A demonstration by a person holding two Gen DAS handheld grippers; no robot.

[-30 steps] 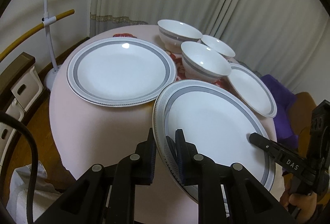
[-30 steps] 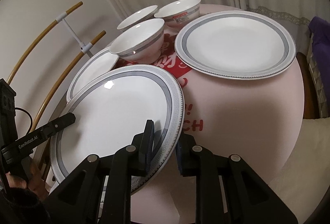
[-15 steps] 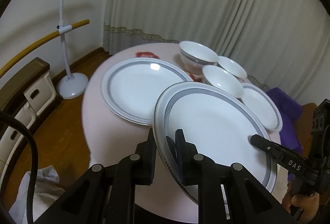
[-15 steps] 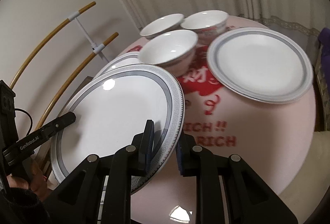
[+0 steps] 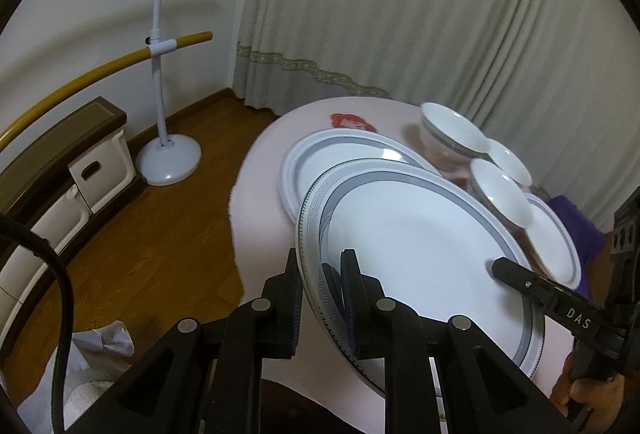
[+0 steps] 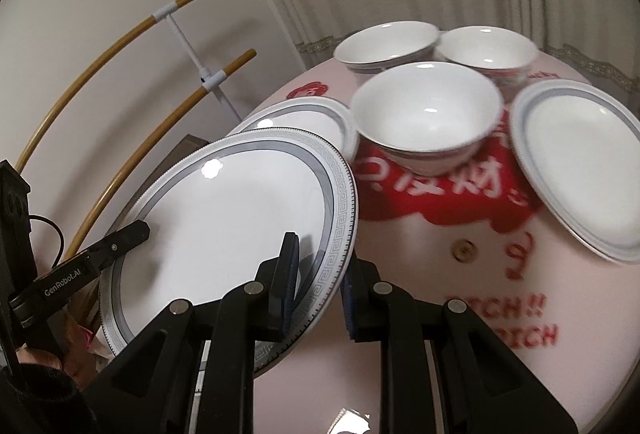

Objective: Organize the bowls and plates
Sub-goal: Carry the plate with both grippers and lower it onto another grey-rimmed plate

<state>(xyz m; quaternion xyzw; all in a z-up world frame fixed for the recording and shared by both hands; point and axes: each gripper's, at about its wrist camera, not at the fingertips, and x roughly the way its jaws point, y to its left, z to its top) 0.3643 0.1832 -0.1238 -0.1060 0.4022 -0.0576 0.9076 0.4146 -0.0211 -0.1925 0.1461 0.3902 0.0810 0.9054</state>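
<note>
A: Both hands have carried the big plate [image 5: 420,254] up and across since a second ago; the table [image 5: 264,194] has slid further off in the left wrist view, and more floor shows.

B: Who holds it?

A: Left gripper [image 5: 320,298] is pinched narrow on the rim at 6 o'clock of its view; right gripper [image 6: 320,274] is likewise clamped on the opposite rim. So the plate hangs between them, tilted, partly over the second large plate [image 5: 320,154] at 12 o'clock.

B: Progress?

A: Early, I'd judge. Going left to right in the right wrist view: a smaller plate [image 6: 304,114] at 11, three bowls [image 6: 428,114] apart from each other at 12 to 1, another plate [image 6: 580,162] at 2. Nothing is stacked yet.

B: Left to do?

A: Set this plate down, likely on its twin, then gather the small plates and nest the bowls.
</note>
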